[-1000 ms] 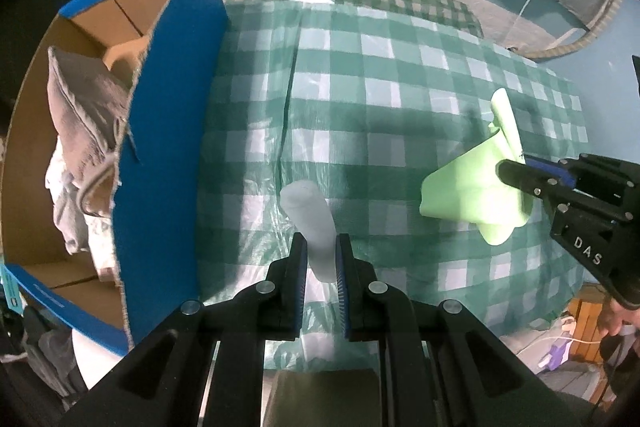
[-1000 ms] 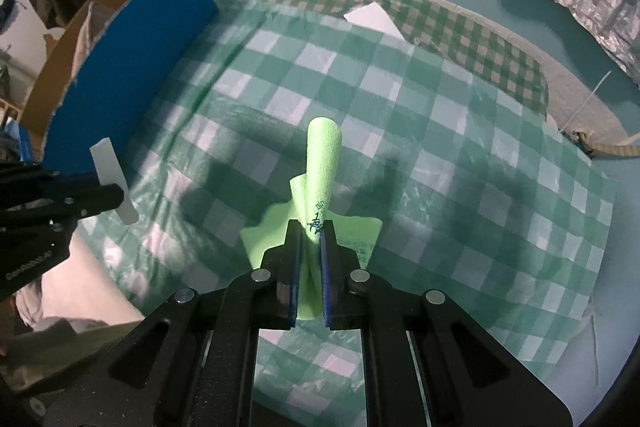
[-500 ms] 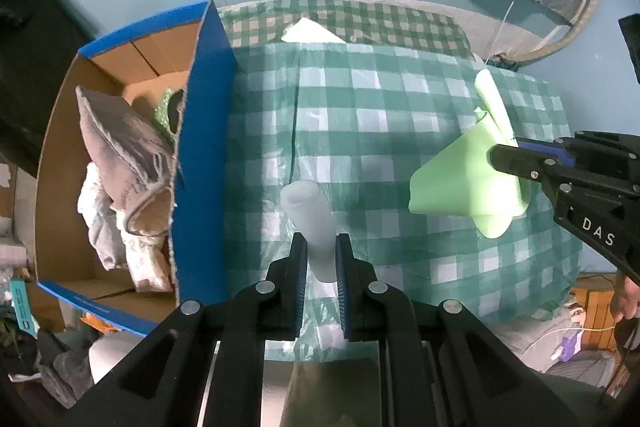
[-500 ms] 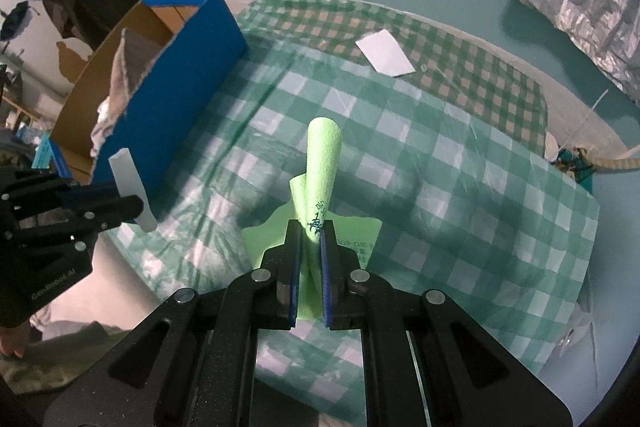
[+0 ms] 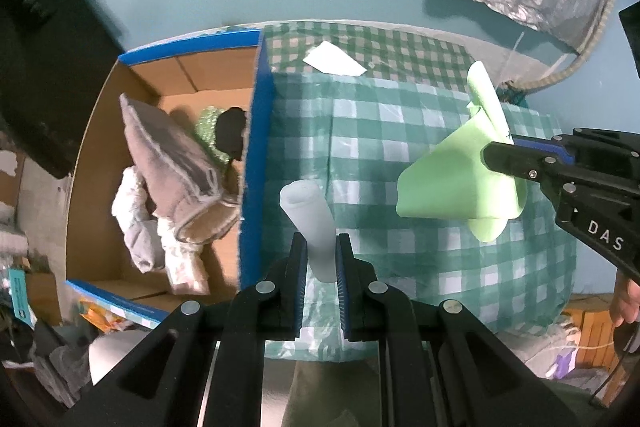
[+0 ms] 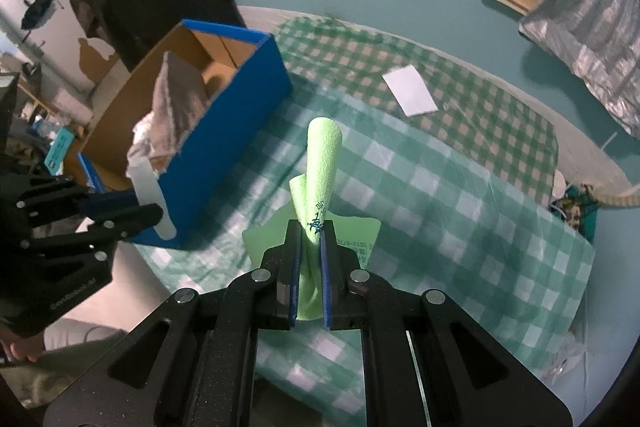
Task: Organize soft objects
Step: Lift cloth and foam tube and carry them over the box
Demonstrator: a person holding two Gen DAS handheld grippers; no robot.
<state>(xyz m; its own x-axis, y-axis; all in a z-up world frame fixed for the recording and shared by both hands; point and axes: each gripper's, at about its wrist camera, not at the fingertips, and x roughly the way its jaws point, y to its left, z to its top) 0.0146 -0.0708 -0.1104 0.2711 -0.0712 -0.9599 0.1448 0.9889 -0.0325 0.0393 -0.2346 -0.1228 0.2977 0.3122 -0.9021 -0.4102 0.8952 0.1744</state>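
Left wrist: left gripper (image 5: 322, 259) clamped on rolled white foam sheet (image 5: 310, 223), just beside blue cardboard box (image 5: 256, 155). Right wrist: right gripper (image 6: 310, 255) clamped on rolled green foam sheet (image 6: 320, 163) above checked bench (image 6: 440, 187). Best carried clear over box wall before releasing.

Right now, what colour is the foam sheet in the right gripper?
Light green foam sheet with dark blue printed characters, clearest in the right wrist view.

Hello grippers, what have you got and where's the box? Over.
Left gripper shut on white foam roll. Right gripper shut on green foam sheet. Blue box alongside, path clear.
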